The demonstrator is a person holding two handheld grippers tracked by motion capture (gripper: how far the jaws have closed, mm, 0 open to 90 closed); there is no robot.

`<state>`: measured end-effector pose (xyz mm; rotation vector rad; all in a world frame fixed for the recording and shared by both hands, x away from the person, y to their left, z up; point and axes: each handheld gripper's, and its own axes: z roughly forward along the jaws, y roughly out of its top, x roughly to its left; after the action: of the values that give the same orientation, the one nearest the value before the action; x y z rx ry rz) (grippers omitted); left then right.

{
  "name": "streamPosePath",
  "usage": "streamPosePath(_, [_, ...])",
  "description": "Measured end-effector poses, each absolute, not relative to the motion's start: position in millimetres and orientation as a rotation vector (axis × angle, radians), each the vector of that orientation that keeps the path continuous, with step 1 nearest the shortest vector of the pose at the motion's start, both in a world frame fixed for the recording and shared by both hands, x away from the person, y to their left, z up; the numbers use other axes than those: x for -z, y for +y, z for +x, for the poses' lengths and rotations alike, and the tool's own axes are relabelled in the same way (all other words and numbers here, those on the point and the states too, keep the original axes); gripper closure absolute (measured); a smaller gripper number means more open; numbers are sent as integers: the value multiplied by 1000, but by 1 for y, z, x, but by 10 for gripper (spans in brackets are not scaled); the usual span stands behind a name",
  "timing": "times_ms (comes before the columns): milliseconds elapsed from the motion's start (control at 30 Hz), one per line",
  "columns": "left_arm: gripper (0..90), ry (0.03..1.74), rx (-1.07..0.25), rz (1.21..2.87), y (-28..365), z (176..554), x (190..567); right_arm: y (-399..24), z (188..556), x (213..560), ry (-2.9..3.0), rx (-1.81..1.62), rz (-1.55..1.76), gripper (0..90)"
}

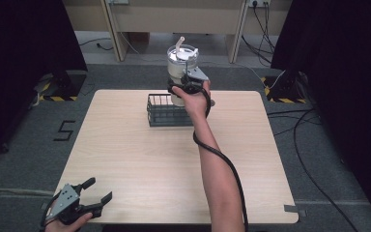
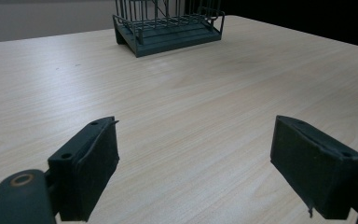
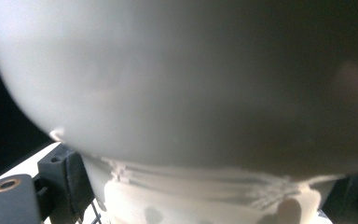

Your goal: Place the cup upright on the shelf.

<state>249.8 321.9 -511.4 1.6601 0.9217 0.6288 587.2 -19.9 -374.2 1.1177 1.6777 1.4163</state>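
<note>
Pale wooden desk (image 1: 140, 164), mostly bare, with wide open room across the middle and front. Dark wire basket (image 1: 168, 110) near the far edge, roughly centred; seen again in the left gripper view at the top (image 2: 168, 28). Right forearm stretched forward from the near edge, cable coiled around it. Right gripper (image 1: 187, 83) raised above the basket's right end, clamped on the narrow lower part of a white cup-like container (image 1: 180, 65) with a clear lid, held upright in the air. Left gripper (image 1: 96, 191) low at the near-left corner of the desk, jaws spread wide with nothing between, pointing toward the basket.
</note>
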Motion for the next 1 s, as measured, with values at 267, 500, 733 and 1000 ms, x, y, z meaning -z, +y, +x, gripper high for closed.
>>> streamPosePath(267, [145,923,-628,1662,323,249,511,-16,595,387,1696,-1390,1120,103])
streamPosePath(500, [145,915,-622,1665,321,251,512,-16,601,398,1707,-1365,1137,103])
streamPosePath(733, [145,912,-621,1670,321,250,512,-17,605,412,1721,-1355,1160,103])
streamPosePath(1000, [145,910,-620,1673,320,250,512,-18,604,423,1726,-1338,1172,102])
